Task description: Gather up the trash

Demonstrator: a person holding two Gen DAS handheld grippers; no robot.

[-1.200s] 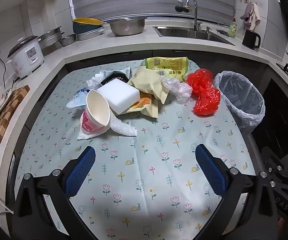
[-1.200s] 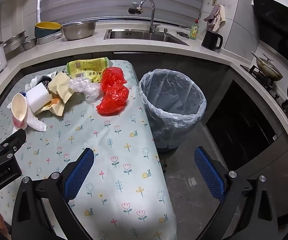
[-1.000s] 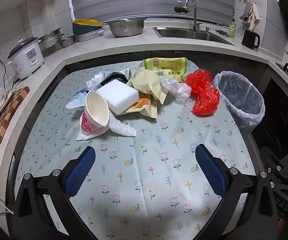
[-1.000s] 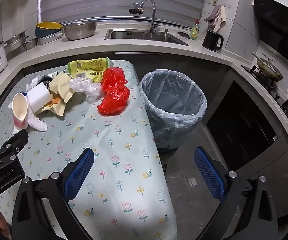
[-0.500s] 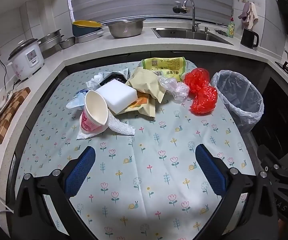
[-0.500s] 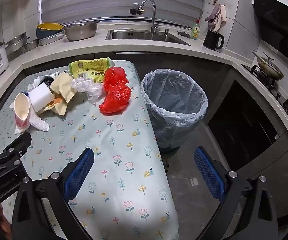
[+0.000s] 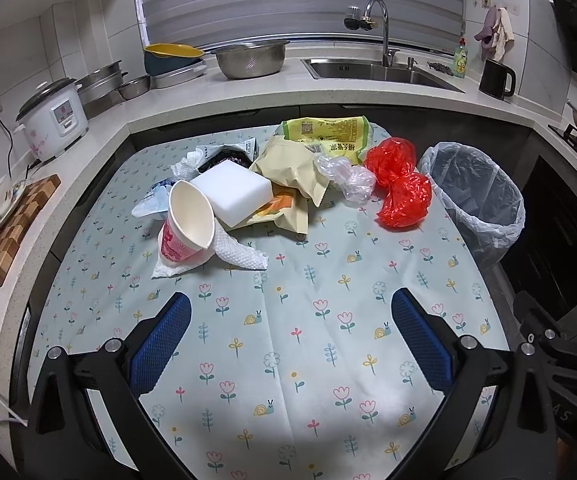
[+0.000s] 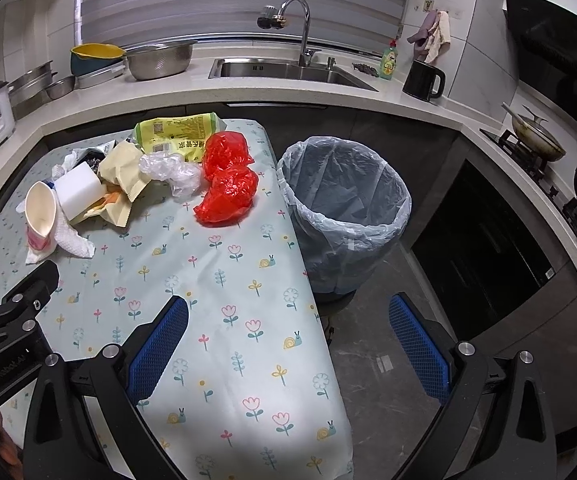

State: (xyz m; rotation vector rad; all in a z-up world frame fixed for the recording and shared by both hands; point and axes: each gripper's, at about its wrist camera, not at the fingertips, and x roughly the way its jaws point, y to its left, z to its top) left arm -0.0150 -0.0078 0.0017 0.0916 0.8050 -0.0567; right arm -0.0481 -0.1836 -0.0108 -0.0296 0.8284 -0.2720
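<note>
Both grippers hang with fingers spread wide and empty, the left gripper (image 7: pixel 290 340) over the flowered table (image 7: pixel 288 360), the right gripper (image 8: pixel 288 342) at its edge. Farther on the trash (image 7: pixel 288 184) lies heaped, red bags (image 8: pixel 228 184) nearest the lined bin (image 8: pixel 348 216) on the floor beside the table.

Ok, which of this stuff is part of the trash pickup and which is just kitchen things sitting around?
For the job:
red plastic bag
clear plastic wrap
yellow-green packet
tan paper bag
white foam block
paper cup
paper towel
lined trash bin

Just lying about:
rice cooker
steel bowl
black kettle
dish soap
</note>
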